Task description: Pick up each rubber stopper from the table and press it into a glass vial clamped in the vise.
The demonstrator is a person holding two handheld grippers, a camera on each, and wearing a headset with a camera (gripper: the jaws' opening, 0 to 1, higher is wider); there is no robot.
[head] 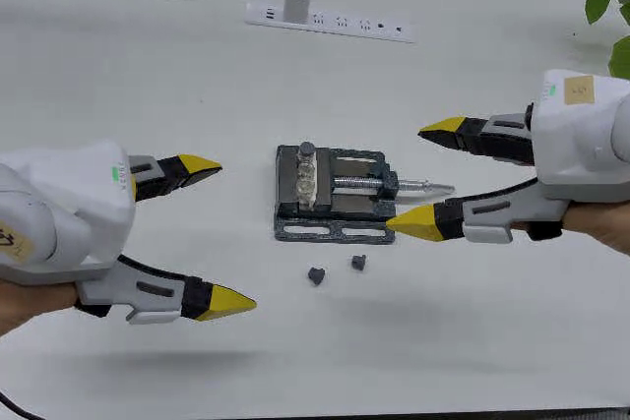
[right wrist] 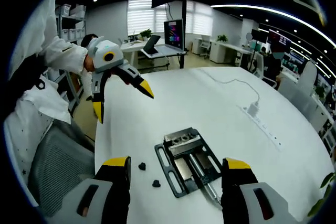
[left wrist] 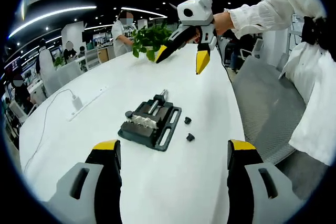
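Note:
A dark vise (head: pixel 340 206) sits mid-table with glass vials (head: pixel 306 184) clamped in its jaws; the far vial carries a dark stopper (head: pixel 307 149). Two loose rubber stoppers (head: pixel 316 275) (head: pixel 358 263) lie on the table just in front of the vise. My left gripper (head: pixel 224 233) hovers open to the vise's left, holding nothing. My right gripper (head: pixel 413 177) hovers open at the vise's right, over the screw handle, also holding nothing. The left gripper view shows the vise (left wrist: pixel 151 123), both stoppers (left wrist: pixel 187 120) (left wrist: pixel 190 137) and the right gripper (left wrist: pixel 181 62) beyond. The right gripper view shows the vise (right wrist: pixel 186 158) and stoppers (right wrist: pixel 142 166) (right wrist: pixel 156 183).
A white power strip (head: pixel 330 21) with a plugged charger and cable lies at the back of the table. Green plant leaves (head: pixel 615 7) reach in at the far right. An office chair (right wrist: pixel 58 177) stands by the near table edge.

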